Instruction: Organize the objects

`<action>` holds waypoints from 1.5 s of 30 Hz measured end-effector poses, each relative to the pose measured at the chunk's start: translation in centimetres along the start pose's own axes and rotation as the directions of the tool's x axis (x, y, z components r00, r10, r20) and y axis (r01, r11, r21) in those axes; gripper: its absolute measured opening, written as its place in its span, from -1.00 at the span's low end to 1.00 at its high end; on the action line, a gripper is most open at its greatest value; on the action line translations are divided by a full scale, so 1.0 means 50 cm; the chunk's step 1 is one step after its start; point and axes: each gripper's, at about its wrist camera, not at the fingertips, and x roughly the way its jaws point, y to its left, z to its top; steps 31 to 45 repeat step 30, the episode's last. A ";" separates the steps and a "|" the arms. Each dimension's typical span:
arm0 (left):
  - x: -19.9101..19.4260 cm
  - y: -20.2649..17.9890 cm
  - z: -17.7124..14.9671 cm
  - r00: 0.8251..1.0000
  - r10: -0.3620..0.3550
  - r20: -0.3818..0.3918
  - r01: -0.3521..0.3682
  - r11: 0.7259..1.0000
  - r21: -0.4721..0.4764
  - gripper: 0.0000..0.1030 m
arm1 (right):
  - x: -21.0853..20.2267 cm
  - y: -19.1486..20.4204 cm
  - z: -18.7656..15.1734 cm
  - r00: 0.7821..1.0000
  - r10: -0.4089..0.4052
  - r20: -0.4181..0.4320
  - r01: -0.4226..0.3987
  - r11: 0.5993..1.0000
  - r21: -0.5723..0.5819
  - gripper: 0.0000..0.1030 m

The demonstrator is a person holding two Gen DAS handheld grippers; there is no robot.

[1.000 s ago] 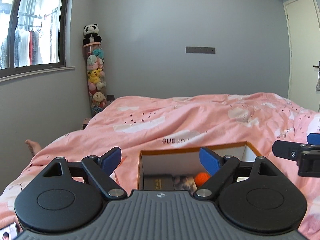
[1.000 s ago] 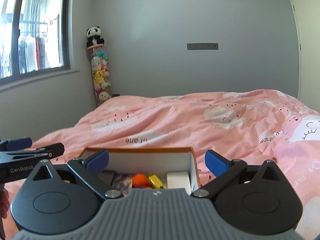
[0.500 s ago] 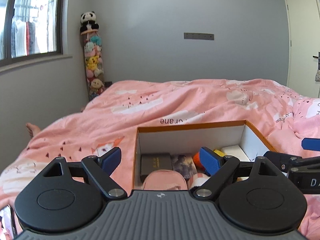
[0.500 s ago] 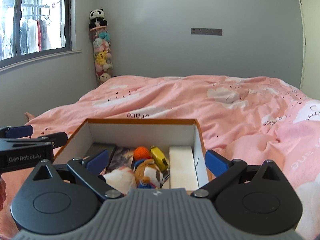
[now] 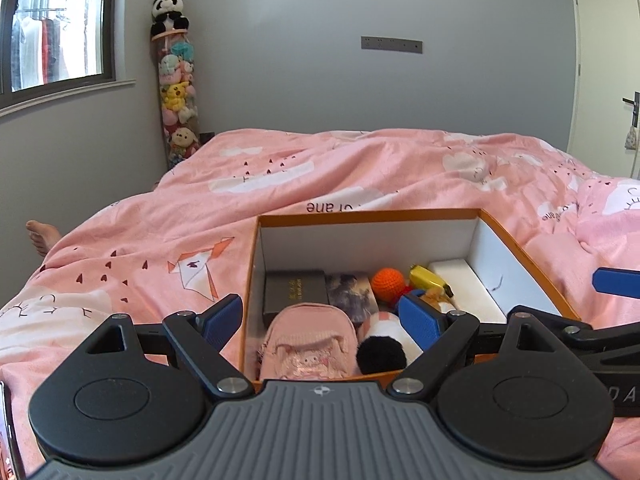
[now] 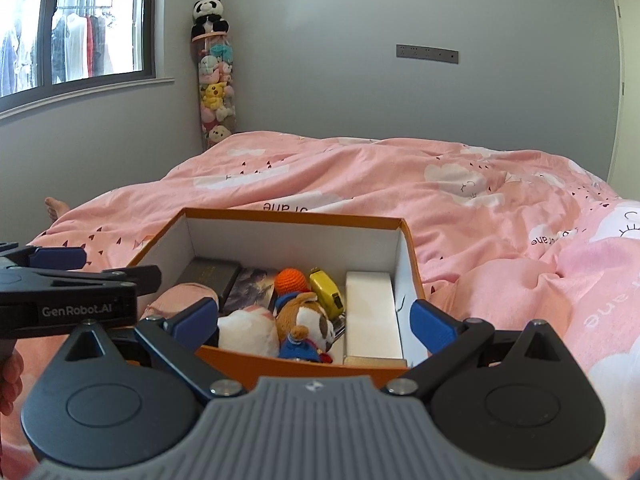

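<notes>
An orange cardboard box (image 5: 372, 214) (image 6: 296, 217) with white inner walls lies open on the pink bed. Inside it are a dark flat case (image 5: 295, 294), a picture card (image 5: 351, 295), an orange knitted ball (image 5: 387, 281) (image 6: 291, 280), a yellow tape measure (image 6: 326, 287), a white foam block (image 6: 373, 314), a pink mini backpack (image 5: 306, 344) and a brown-and-white plush dog (image 6: 307, 322). My left gripper (image 5: 322, 318) is open over the box's near left corner. My right gripper (image 6: 314, 320) is open above the near edge. Neither holds anything.
The pink duvet (image 6: 460, 208) covers the whole bed around the box. A person's bare foot (image 5: 40, 234) shows at the left bed edge. A tall clear tube of plush toys (image 5: 178, 92) topped by a panda stands in the corner by the window. A door (image 5: 608, 72) is at right.
Both grippers have risen and tipped downward toward the box, so its whole inside now shows. Both stay open.
</notes>
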 end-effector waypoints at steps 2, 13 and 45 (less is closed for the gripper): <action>-0.001 -0.003 0.000 1.000 -0.002 -0.005 0.002 1.000 0.003 0.98 | -0.002 0.003 -0.001 1.000 0.004 -0.001 -0.004 1.000 -0.010 0.98; -0.005 -0.004 0.000 1.000 -0.014 -0.017 0.014 1.000 -0.001 0.98 | -0.006 -0.001 -0.002 1.000 0.009 -0.004 -0.009 1.000 0.001 0.98; -0.004 0.006 0.002 1.000 -0.010 -0.022 0.009 1.000 -0.020 0.98 | -0.003 -0.002 -0.004 1.000 -0.004 -0.011 0.004 1.000 0.002 0.98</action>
